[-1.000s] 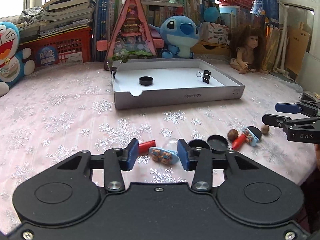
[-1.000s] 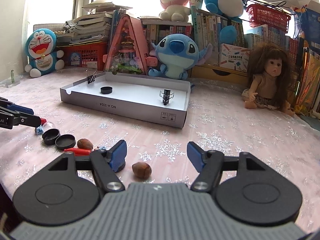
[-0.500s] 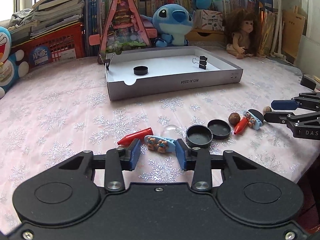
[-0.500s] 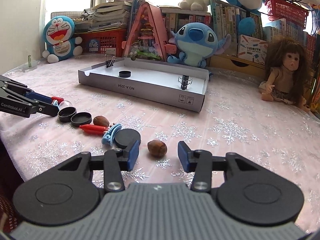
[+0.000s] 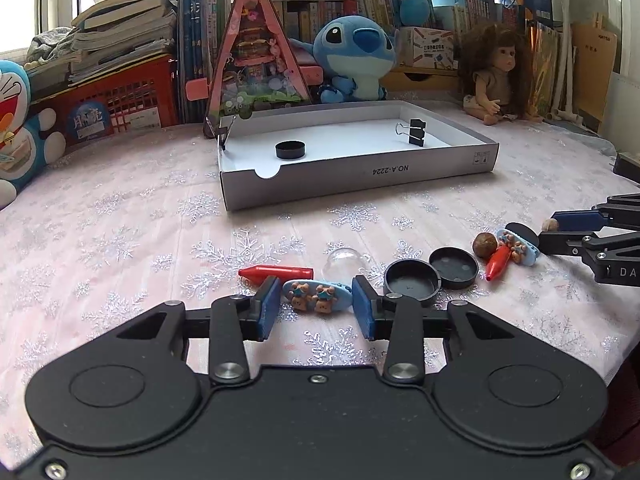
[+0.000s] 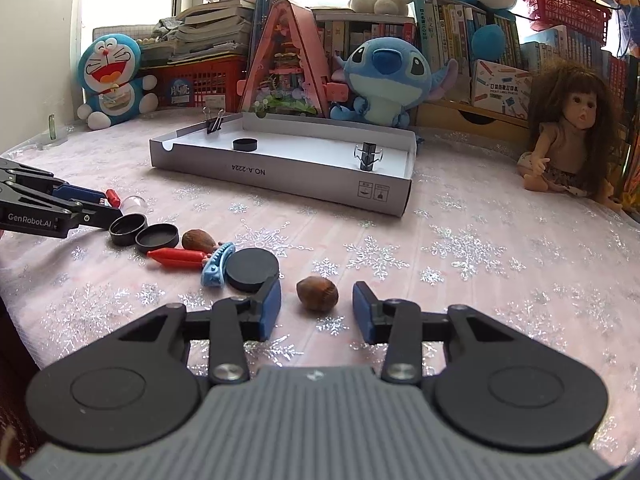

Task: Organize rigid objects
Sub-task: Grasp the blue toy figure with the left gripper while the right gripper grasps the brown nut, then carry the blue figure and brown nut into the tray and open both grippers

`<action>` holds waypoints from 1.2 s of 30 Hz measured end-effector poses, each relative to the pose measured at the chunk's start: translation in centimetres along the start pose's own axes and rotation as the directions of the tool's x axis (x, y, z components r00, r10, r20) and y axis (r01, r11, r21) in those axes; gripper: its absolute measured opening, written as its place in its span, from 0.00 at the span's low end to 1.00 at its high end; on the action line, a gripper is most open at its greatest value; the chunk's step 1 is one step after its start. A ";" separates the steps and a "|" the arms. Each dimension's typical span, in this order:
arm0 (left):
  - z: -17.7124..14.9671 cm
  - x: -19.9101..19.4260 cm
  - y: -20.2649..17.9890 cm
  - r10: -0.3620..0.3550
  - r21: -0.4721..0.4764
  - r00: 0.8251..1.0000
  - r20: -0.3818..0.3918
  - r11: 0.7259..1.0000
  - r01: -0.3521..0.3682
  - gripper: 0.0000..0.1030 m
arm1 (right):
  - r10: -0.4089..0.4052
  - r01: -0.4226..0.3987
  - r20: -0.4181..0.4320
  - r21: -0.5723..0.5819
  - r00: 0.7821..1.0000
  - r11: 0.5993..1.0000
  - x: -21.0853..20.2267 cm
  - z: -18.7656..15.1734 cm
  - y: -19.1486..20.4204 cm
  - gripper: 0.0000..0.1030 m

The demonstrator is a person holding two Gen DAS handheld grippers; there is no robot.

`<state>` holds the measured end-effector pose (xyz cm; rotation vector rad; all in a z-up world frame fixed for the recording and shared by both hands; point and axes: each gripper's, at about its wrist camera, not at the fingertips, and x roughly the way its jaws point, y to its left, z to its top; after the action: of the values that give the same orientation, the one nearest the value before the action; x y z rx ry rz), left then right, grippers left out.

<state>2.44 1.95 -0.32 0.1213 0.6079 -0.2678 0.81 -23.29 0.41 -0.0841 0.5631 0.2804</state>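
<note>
My left gripper (image 5: 316, 300) is shut on a blue hair clip with little bears (image 5: 316, 295), low over the tablecloth. A red crayon (image 5: 276, 271) and a clear dome (image 5: 346, 262) lie just behind it. My right gripper (image 6: 317, 304) is closing, with a brown nut (image 6: 317, 294) on the cloth between its jaws, and both pads still stand clear of it. To its left lie a black disc (image 6: 252, 268), a second blue clip (image 6: 216, 266), a red crayon (image 6: 176, 257), another nut (image 6: 199, 240) and two black caps (image 6: 128, 229).
A shallow white cardboard tray (image 5: 360, 178) stands mid-table holding a black cap (image 5: 290, 150) and a binder clip (image 5: 416, 132), with another binder clip (image 5: 222, 132) on its far-left wall. Plush toys, a doll (image 6: 572, 136), books and red baskets line the back.
The right jaws have narrowed around the nut, and that gripper has come closer to it. The left gripper has stayed around the bear clip.
</note>
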 end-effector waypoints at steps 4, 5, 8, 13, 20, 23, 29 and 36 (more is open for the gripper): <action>-0.3 -0.2 -0.6 0.020 0.019 1.000 0.010 1.000 -0.020 0.35 | -0.024 0.024 0.008 -0.018 1.000 1.000 -0.1 -0.1 0.3 0.37; -0.3 -0.3 -0.7 0.025 0.023 1.000 0.013 0.999 -0.025 0.34 | -0.027 0.027 0.010 -0.027 1.000 0.999 -0.2 -0.1 0.4 0.34; -0.3 -0.5 -0.8 0.030 0.021 0.999 0.016 0.999 -0.030 0.34 | -0.032 0.032 0.010 -0.029 0.999 0.999 -0.4 -0.1 0.6 0.26; -0.4 -1.1 -1.3 0.037 0.041 0.999 0.032 0.998 -0.039 0.34 | -0.035 0.036 0.015 -0.025 0.999 0.999 -0.7 0.0 0.7 0.26; 0.1 -1.8 -1.6 0.028 0.037 0.998 0.053 0.999 -0.030 0.34 | -0.047 0.047 0.023 0.008 0.999 0.999 -0.5 0.6 0.4 0.26; 0.5 -1.9 -1.4 0.024 0.010 0.998 0.056 1.000 -0.025 0.34 | -0.055 0.054 0.024 0.027 0.998 0.998 -0.4 0.8 0.3 0.26; 1.1 -1.8 -1.0 0.007 -0.038 0.999 0.047 0.999 -0.005 0.34 | -0.074 0.073 0.021 0.045 0.997 0.996 0.0 1.7 0.3 0.26; 3.3 -0.8 -1.1 -0.010 -0.072 0.998 0.063 0.997 0.015 0.34 | -0.102 0.099 0.034 0.075 0.994 0.992 0.8 3.6 0.0 0.26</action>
<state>3.29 0.42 2.83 0.0395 0.5552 -0.2604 3.29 -22.52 2.98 -0.0358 0.5291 0.1630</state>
